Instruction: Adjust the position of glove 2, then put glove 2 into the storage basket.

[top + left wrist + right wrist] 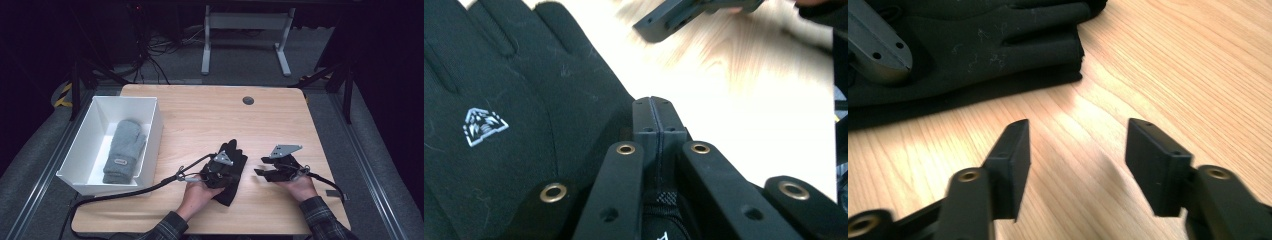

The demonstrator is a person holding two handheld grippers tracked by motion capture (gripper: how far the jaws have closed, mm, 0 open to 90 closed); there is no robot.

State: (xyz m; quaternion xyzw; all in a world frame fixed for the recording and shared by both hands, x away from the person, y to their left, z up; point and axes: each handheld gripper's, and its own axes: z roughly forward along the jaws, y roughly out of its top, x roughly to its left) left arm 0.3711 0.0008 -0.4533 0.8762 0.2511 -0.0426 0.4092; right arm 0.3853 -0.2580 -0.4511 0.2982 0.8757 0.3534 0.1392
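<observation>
Bare table (200, 115) between white bin (150, 135) and black glove (232, 167)

I work at a light wooden table (210, 112) on grey carpet (320, 55); beyond it stands a white desk frame (246, 30), the room dark around me.

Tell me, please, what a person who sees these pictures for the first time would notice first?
Probably the black glove lying on the wooden table near its front edge, with the left gripper shut at its edge. Next, the white box at the table's left side, which holds a grey mitten. The right gripper is open over bare wood beside the glove.
</observation>
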